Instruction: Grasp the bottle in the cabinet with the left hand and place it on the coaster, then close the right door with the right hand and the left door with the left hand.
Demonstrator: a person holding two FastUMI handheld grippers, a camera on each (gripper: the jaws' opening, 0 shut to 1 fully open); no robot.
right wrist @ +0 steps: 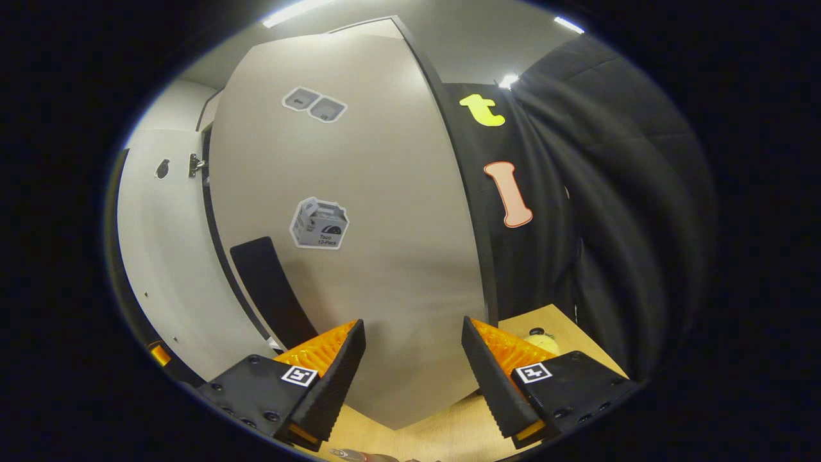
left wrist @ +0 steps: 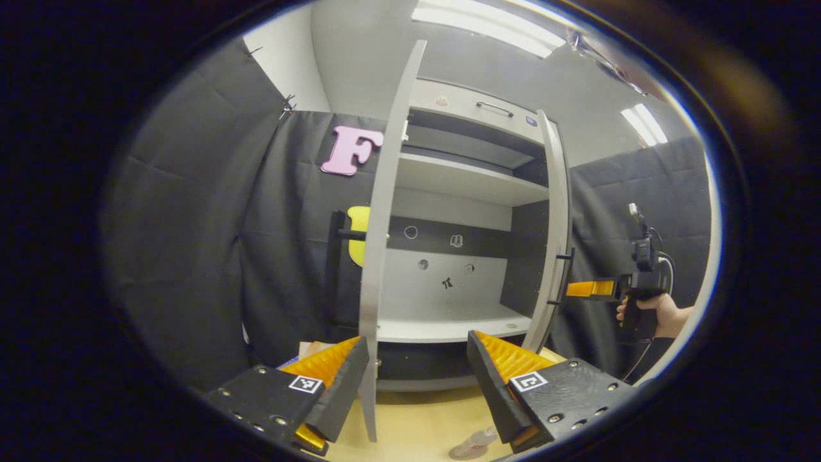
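The cabinet (left wrist: 449, 256) is seen with both doors swung open and its shelves bare. The left hand-held gripper (left wrist: 417, 372) is held spread in front of it, astride the left door (left wrist: 385, 212) edge without pressing it. The bottle (left wrist: 471, 444) is seen on the bench (left wrist: 417, 423) below the cabinet. The right hand-held gripper (right wrist: 414, 359) is held spread, facing the right door (right wrist: 359, 256).
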